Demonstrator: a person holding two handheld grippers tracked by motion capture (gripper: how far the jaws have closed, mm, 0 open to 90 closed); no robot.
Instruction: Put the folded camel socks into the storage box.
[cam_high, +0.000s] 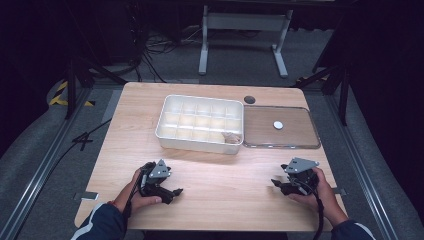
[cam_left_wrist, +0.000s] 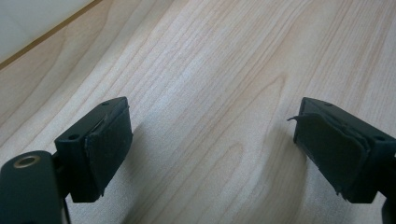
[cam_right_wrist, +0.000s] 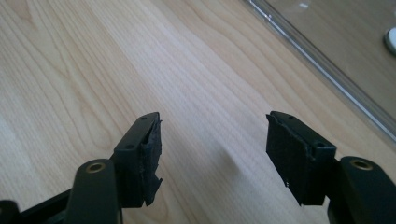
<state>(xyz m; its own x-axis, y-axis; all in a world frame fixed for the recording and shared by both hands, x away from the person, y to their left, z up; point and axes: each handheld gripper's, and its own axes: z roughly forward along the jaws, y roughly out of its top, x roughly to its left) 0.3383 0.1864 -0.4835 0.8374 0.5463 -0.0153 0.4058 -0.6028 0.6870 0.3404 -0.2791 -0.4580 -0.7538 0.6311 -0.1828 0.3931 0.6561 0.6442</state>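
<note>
A white compartment tray (cam_high: 200, 123) stands at the middle back of the wooden table (cam_high: 220, 175), with a small pale object (cam_high: 231, 137) in its front right cell. A clear lid (cam_high: 280, 127) lies flat to its right, its edge (cam_right_wrist: 327, 70) also in the right gripper view, with a small white disc (cam_high: 278, 125) on it. My left gripper (cam_high: 175, 191) rests low at the front left, open, with bare wood between its pads (cam_left_wrist: 107, 144). My right gripper (cam_high: 275, 184) is at the front right, open and holding nothing, its pads (cam_right_wrist: 289, 154) over bare table.
A dark round grommet hole (cam_high: 249, 99) sits in the table behind the lid. White table legs (cam_high: 245, 40) and cables (cam_high: 155, 47) lie on the grey floor beyond the far edge. Bare wood spreads between the two grippers.
</note>
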